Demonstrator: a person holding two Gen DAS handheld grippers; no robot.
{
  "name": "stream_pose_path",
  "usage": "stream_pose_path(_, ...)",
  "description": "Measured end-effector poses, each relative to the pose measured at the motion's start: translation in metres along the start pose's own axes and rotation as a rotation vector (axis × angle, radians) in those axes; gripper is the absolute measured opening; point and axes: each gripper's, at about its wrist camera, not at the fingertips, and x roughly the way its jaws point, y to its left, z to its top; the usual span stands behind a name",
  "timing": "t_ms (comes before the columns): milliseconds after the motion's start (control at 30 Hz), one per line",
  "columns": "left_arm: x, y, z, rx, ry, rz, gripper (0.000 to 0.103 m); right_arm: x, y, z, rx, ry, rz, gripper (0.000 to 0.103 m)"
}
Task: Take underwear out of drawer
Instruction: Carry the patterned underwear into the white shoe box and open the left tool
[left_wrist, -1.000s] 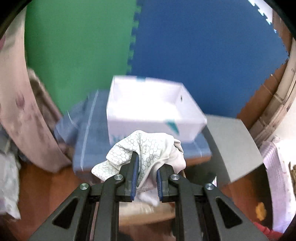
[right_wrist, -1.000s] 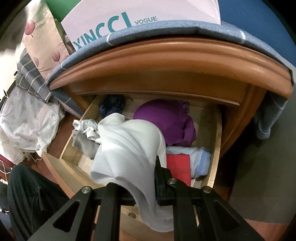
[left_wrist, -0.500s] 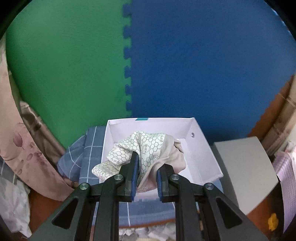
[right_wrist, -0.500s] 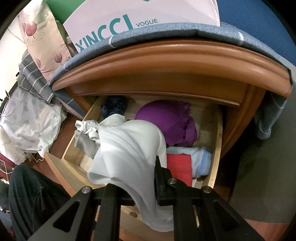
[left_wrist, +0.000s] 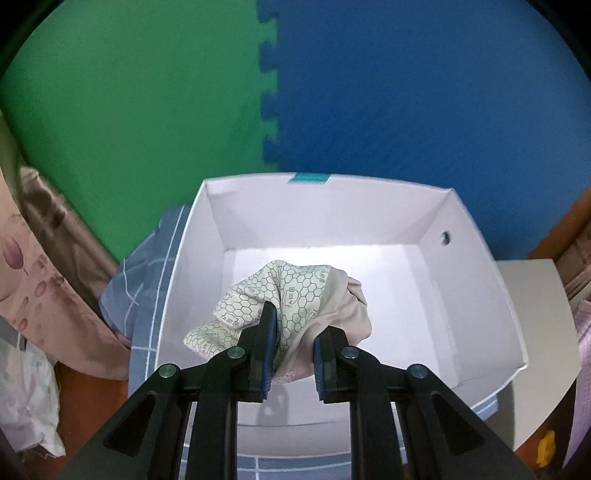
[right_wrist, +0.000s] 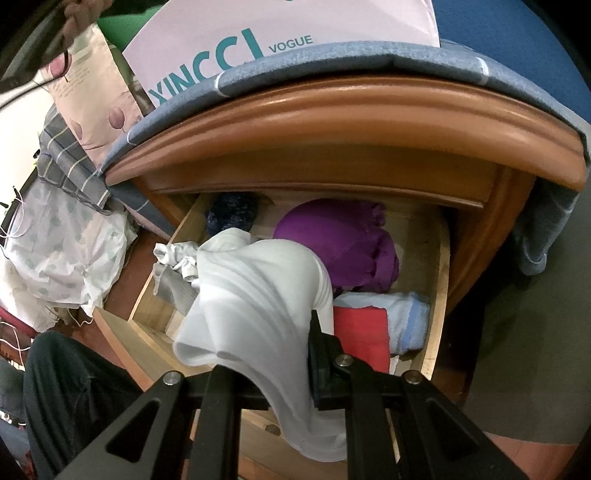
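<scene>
Left gripper (left_wrist: 291, 350) clamped on patterned underwear (left_wrist: 280, 299), hanging over the white box (left_wrist: 476, 291) — bare floor of it toward 12 o'clock. Right gripper (right_wrist: 291, 354) pinching a white garment (right_wrist: 258, 291), probably underwear too, above the open drawer (right_wrist: 439, 295).

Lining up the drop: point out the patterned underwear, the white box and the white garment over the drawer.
patterned underwear (left_wrist: 291, 291), left wrist view, hexagon-print fold above the pads.
white box (left_wrist: 476, 295), left wrist view, inner right wall.
white garment (right_wrist: 258, 295), right wrist view, draped middle.
</scene>
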Motion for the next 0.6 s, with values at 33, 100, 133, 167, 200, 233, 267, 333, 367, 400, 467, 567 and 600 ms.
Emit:
stream_pose_path(33, 0.004, 0.002, -0.003, -0.001, 0.008, 0.005, 0.015, 0.001, 0.001, 0.0, -0.001, -0.001, 0.001, 0.013)
stream_pose_path(100, 0.011, 0.004, -0.008, -0.001, 0.02, 0.011, 0.016, 0.0, 0.001, 0.0, -0.002, -0.005, 0.0, 0.013)
stream_pose_path(133, 0.012, 0.005, -0.009, -0.004, 0.021, 0.01, 0.016, -0.001, 0.0, -0.001, -0.001, -0.006, 0.001, 0.013)
stream_pose_path(167, 0.015, 0.006, -0.01, -0.007, 0.027, 0.008, 0.016, -0.001, 0.0, -0.001, 0.0, -0.008, 0.002, 0.013)
stream_pose_path(200, 0.017, 0.007, -0.012, -0.009, 0.034, 0.008, 0.016, -0.001, 0.0, 0.0, 0.002, -0.01, 0.002, 0.013)
stream_pose_path(233, 0.018, 0.006, -0.012, -0.01, 0.039, 0.01, 0.016, -0.002, 0.0, 0.0, 0.004, -0.011, 0.003, 0.013)
stream_pose_path(267, 0.021, 0.007, -0.014, -0.012, 0.049, 0.012, 0.017, -0.002, 0.0, 0.0, 0.005, -0.013, 0.003, 0.013)
stream_pose_path(333, 0.025, 0.008, -0.016, -0.017, 0.061, 0.021, 0.018, -0.002, 0.0, 0.0, 0.003, -0.013, 0.002, 0.013)
stream_pose_path(367, 0.028, 0.009, -0.017, -0.022, 0.068, 0.023, 0.019, -0.002, 0.0, 0.0, 0.002, -0.013, 0.001, 0.013)
stream_pose_path(400, 0.029, 0.009, -0.018, -0.028, 0.074, 0.026, 0.02, -0.003, 0.0, 0.0, 0.002, -0.015, 0.002, 0.013)
stream_pose_path(467, 0.033, 0.012, -0.02, -0.034, 0.084, 0.029, 0.022, -0.003, 0.0, 0.0, 0.004, -0.016, 0.001, 0.013)
stream_pose_path(567, 0.033, 0.011, -0.021, -0.031, 0.08, 0.038, 0.031, -0.003, 0.0, 0.0, 0.003, -0.015, 0.001, 0.013)
stream_pose_path(600, 0.032, 0.011, -0.021, -0.03, 0.077, 0.039, 0.032, -0.002, 0.0, 0.0, 0.004, -0.014, 0.003, 0.013)
